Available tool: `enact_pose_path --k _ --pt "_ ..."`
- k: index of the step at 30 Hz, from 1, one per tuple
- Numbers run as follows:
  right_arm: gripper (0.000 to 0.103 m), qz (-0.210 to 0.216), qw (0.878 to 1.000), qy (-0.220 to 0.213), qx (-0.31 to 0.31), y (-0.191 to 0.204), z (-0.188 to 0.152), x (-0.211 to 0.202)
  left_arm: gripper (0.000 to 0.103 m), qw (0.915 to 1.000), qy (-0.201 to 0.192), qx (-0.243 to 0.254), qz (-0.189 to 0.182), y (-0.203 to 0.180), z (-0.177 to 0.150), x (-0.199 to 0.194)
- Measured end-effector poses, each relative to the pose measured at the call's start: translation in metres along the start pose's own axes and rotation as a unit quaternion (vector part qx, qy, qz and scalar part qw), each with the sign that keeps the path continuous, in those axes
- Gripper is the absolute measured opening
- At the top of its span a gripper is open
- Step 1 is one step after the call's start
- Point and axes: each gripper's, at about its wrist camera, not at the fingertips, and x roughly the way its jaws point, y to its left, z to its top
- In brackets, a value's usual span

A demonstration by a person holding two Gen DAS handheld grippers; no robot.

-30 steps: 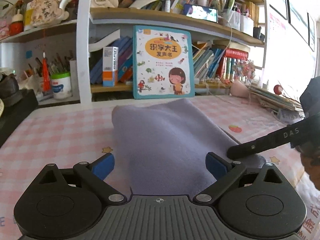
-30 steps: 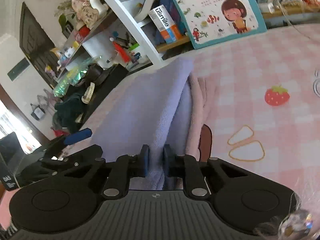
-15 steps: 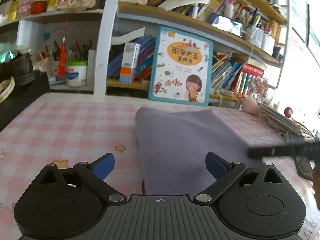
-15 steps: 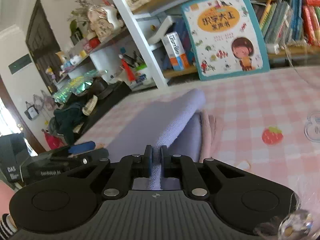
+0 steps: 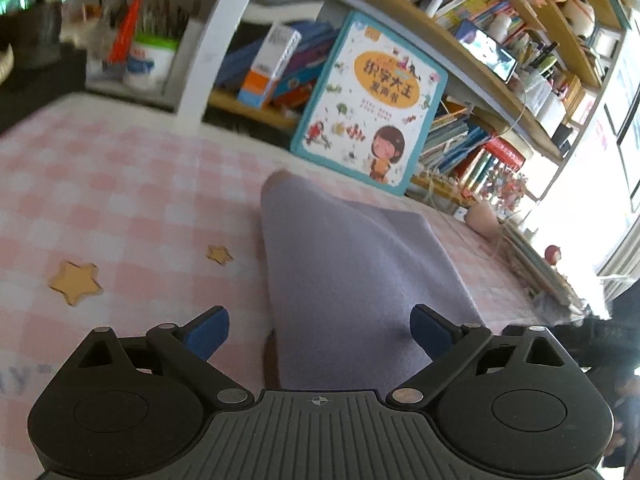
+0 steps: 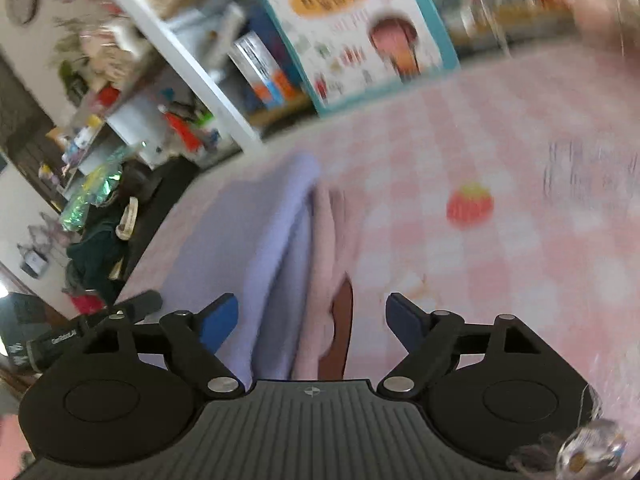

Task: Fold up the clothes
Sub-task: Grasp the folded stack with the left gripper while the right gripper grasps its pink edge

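A folded lavender cloth (image 5: 352, 264) is being shown lying flat on the pink checked tablecloth (image 5: 120, 200), with a pink layer (image 6: 332, 248) showing along its right edge in the right wrist view. The left gripper (image 5: 320, 330) is being held spread wide over the cloth's near end, gripping nothing. The right gripper (image 6: 312, 320) is being opened, its jaws parting on either side of the cloth's folded edge without pressing on it.

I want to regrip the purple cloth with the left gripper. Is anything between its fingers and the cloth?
Nothing visible is. The left gripper is open, and the folded purple cloth lies directly ahead on the pink checked tablecloth, extending between the blue fingertips.
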Motion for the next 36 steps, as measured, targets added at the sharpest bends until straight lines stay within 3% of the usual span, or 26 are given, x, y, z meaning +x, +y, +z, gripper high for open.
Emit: enact_pose_path --k 3,4,7,11,17,22,24,26,31,34,36 --pt "0.076 0.02 0.999 0.015 0.024 -0.006 0.001 0.008 0.092 0.9993 0.016 -0.026 -0.02 0.002 -0.002 0.01" --pt "0.073 0.024 0.999 0.017 0.026 -0.006 0.002 0.01 0.082 0.9987 0.02 -0.036 -0.029 0.002 -0.003 0.013" --pt "0.038 0.051 0.997 0.038 0.036 -0.005 0.005 0.022 0.077 0.9977 0.018 -0.058 -0.03 0.001 -0.005 0.017" --pt "0.028 0.046 0.999 0.013 -0.009 0.007 0.005 0.012 0.066 0.9978 0.015 -0.058 -0.027 -0.012 -0.012 0.006" --pt "0.027 0.031 0.997 0.006 -0.066 0.012 -0.014 -0.024 0.066 0.9971 0.035 -0.044 -0.052 -0.032 -0.028 -0.009" --pt "0.028 0.026 0.998 0.019 -0.049 0.001 -0.032 -0.045 0.066 0.9966 0.05 -0.021 -0.062 -0.05 -0.042 -0.018" --pt "0.034 0.029 0.999 0.025 -0.034 -0.004 -0.035 -0.049 0.069 0.9966 0.054 -0.019 -0.059 -0.051 -0.045 -0.019" --pt "0.049 0.028 0.999 0.026 -0.027 -0.007 -0.037 -0.049 0.072 0.9965 0.053 -0.025 -0.06 -0.047 -0.046 -0.02" --pt "0.055 0.039 0.999 0.033 0.007 -0.019 -0.037 -0.04 0.076 0.9948 0.051 -0.055 -0.07 -0.037 -0.047 -0.015" --pt "0.055 0.051 0.998 0.029 0.012 -0.02 -0.036 -0.036 0.074 0.995 0.046 -0.054 -0.07 -0.039 -0.05 -0.012" --pt "0.046 0.049 0.998 0.028 0.004 -0.015 -0.037 -0.034 0.071 0.9963 0.041 -0.04 -0.063 -0.045 -0.05 -0.012"
